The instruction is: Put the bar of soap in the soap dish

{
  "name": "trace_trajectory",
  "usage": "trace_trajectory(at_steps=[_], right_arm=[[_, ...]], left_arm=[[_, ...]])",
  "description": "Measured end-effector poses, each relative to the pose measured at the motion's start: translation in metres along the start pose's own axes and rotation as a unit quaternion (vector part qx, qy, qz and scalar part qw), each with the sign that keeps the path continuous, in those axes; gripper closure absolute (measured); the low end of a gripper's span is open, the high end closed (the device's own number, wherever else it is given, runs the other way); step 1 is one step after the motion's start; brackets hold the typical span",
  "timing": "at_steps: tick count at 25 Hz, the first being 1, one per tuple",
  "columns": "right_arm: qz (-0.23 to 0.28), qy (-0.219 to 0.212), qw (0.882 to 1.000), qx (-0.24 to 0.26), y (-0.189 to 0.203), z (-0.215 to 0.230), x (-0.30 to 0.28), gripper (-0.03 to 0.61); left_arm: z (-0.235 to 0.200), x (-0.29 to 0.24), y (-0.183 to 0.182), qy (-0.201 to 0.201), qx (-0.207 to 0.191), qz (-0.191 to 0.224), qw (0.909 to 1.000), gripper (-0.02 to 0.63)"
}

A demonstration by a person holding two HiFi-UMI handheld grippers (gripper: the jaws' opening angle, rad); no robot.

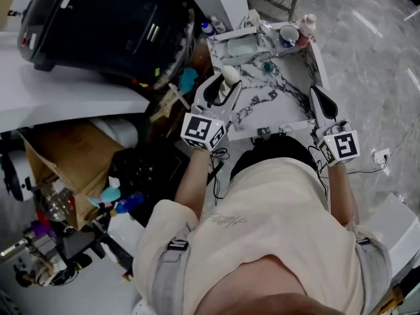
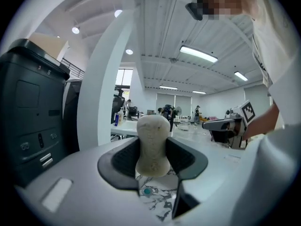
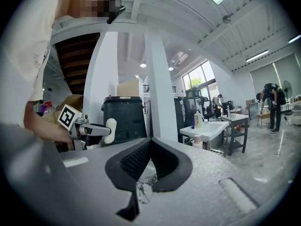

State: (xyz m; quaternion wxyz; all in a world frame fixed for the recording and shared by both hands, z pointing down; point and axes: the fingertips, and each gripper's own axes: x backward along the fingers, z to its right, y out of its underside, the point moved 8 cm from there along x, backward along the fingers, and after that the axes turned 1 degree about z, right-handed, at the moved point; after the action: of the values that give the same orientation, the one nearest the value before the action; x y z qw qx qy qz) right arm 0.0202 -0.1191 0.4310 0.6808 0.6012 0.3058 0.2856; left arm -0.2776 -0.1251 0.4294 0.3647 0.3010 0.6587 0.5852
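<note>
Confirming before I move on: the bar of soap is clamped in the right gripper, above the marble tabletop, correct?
No: the bar of soap is clamped in the left gripper, above the marble tabletop. The left gripper view shows it between those jaws.

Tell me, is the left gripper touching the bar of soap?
Touching. In the left gripper view, the left gripper clamps the bar of soap, both jaws pressed against its sides.
</note>
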Motion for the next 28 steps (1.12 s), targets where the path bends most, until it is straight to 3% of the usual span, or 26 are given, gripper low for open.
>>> trace_trajectory(at_steps=[5, 13, 19, 23, 28], right_arm=[[0.013, -0.004, 1.0, -0.016, 0.006, 0.019, -0.011, 0.584], [0.007, 0.007, 1.0, -0.024, 0.017, 0.066, -0.025, 0.584], [-0.011, 0.015, 0.999, -0.039, 0.025, 0.09, -0.033, 0.584], [-0.024, 0.013, 0.999, -0.047, 0.03, 0.098, -0.038, 0.584], [-0.035, 0.005, 0.998, -0.058, 0.037, 0.098, -0.045, 0.584]], left_arm=[[-0.024, -0.041, 0.007, 0.023, -0.062, -0.066, 0.9956, 0.414], [-0.063, -0.113, 0.042, 0.059, -0.134, -0.176, 0.9734, 0.416], [-0.089, -0.159, 0.077, 0.09, -0.195, -0.251, 0.944, 0.416], [-0.101, -0.18, 0.101, 0.114, -0.24, -0.304, 0.9147, 0.416], [-0.115, -0.2, 0.122, 0.146, -0.269, -0.353, 0.8841, 0.416]])
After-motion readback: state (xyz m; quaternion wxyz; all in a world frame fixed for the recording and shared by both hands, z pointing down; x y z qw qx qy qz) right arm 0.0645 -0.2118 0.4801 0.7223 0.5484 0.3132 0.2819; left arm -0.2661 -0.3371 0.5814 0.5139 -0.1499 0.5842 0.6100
